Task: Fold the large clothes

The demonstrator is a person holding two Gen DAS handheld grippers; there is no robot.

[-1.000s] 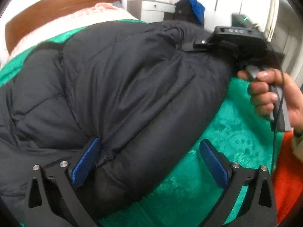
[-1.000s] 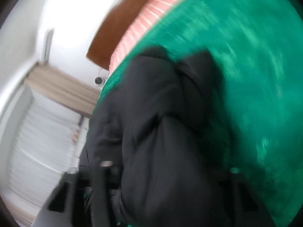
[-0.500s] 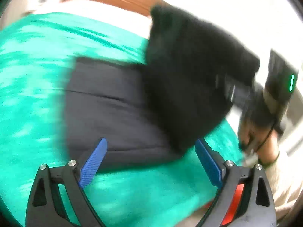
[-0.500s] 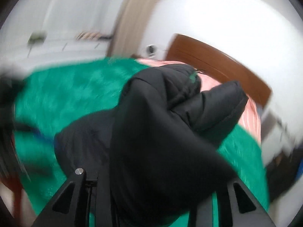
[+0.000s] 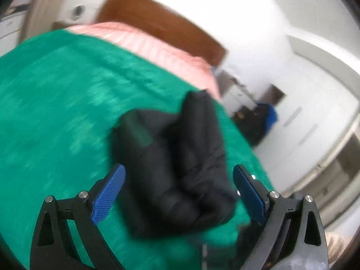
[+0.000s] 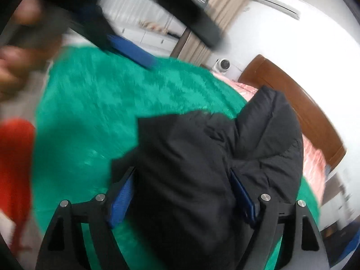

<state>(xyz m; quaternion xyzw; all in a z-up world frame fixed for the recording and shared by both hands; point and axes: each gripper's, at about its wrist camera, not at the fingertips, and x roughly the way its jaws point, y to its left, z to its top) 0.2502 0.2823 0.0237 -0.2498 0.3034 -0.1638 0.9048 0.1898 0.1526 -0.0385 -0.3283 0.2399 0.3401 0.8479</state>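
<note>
The coat (image 6: 202, 171) is lying bunched into a thick bundle on the bed (image 5: 56, 103), near its edge. My right claw (image 6: 180, 193) is gripping its bulk to steady the fold; my left claw (image 5: 177, 193) is hanging apart above it, holding nothing.

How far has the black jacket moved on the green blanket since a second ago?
Yes, it moved. The black jacket, which sprawled wide across the green blanket, is now gathered into a compact bundle toward the side away from the wooden headboard.
</note>
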